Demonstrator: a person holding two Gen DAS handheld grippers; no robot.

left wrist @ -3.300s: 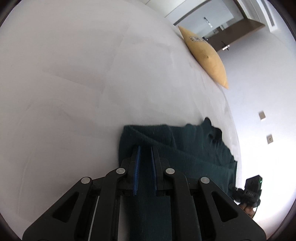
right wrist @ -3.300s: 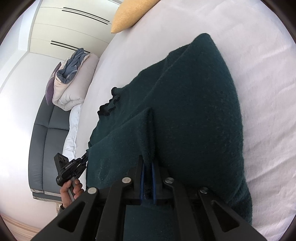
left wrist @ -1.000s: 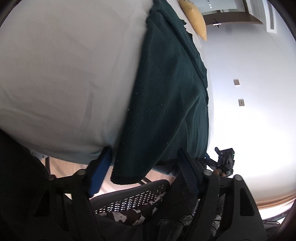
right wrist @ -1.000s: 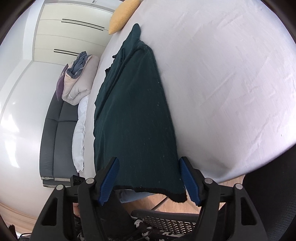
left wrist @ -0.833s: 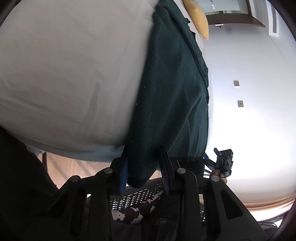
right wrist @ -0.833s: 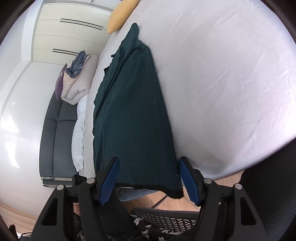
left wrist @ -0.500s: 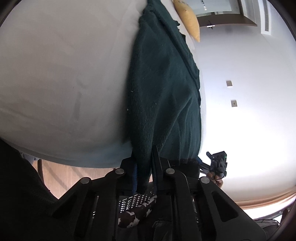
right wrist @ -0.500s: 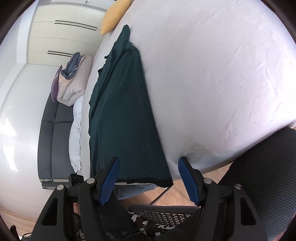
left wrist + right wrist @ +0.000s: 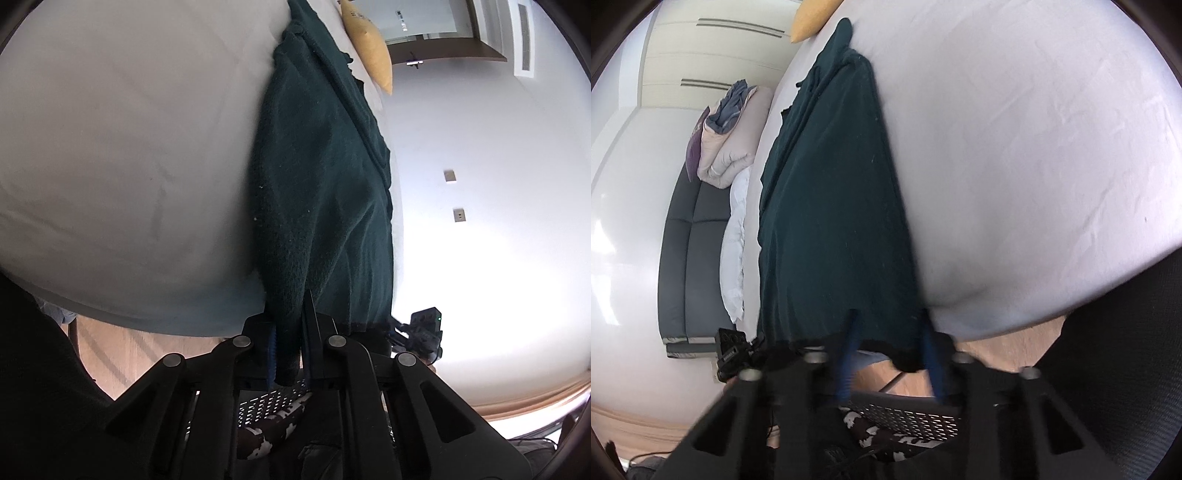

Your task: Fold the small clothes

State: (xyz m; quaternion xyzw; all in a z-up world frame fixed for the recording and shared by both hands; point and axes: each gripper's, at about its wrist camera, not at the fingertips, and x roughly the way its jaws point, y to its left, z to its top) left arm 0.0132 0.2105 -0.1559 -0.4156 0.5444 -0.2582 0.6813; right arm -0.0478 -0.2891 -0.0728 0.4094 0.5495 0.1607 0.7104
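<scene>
A dark green knitted garment (image 9: 325,184) lies lengthwise on the white bed (image 9: 129,147), its near hem hanging over the bed's edge. My left gripper (image 9: 290,350) is shut on the hem's left corner, and fabric fills the gap between the pads. In the right wrist view the same garment (image 9: 831,184) runs away from me. My right gripper (image 9: 888,354) is blurred and its jaws are closing around the hem's right corner. Its blue pads (image 9: 846,354) still stand apart from the cloth. The right gripper's body (image 9: 424,332) shows beyond the hem.
A yellow pillow (image 9: 369,40) sits at the bed's far end. A grey sofa (image 9: 690,240) with folded bedding (image 9: 727,136) stands left of the bed. A black mesh chair (image 9: 905,413) and wooden floor (image 9: 997,354) lie below the grippers.
Both grippers came back from the garment's middle to its near hem. The left jaws closed on the left corner. The right jaws have narrowed around the right corner.
</scene>
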